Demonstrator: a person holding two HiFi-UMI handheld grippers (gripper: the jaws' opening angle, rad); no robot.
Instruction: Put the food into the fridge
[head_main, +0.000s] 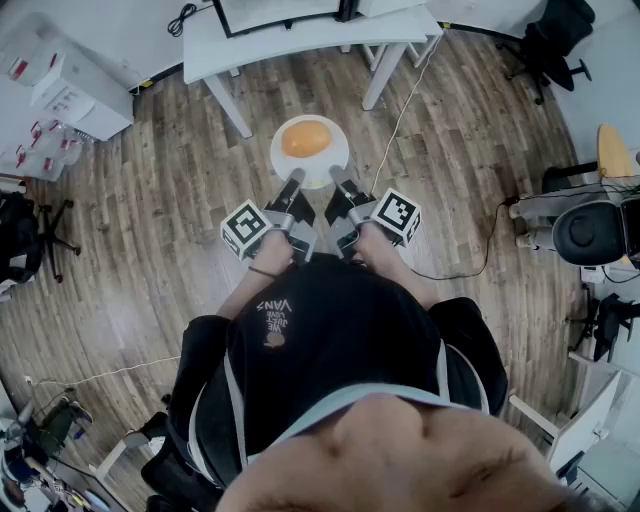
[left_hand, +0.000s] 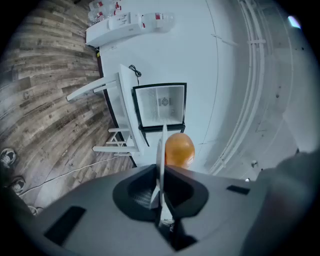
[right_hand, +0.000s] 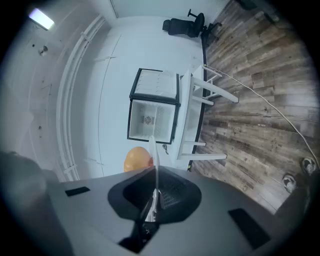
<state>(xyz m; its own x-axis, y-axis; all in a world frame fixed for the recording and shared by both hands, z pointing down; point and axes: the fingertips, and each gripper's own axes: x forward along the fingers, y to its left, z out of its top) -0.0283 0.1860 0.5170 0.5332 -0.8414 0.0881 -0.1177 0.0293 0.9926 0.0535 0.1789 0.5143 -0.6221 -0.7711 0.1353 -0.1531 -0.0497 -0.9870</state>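
Wood floor (head_main: 150, 230) spreads under the plate (head_main: 277, 152), rim pinched by left gripper (head_main: 296, 177) and right gripper (head_main: 336, 173).

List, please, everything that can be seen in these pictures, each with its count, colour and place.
food: one, orange, rounded, on the plate
plate: one, white, held above the floor by its near rim
fridge: one, black frame, white inside, door open, on the table
table: one, white, ahead by the wall
office chair: one, black, far right
boxes: several, white, far left
cable: one, white, from the table's right end down to the floor
floor: one, brown wood planks, all around
left gripper: one, grey and black, shut on the plate's rim
right gripper: one, grey and black, shut on the plate's rim
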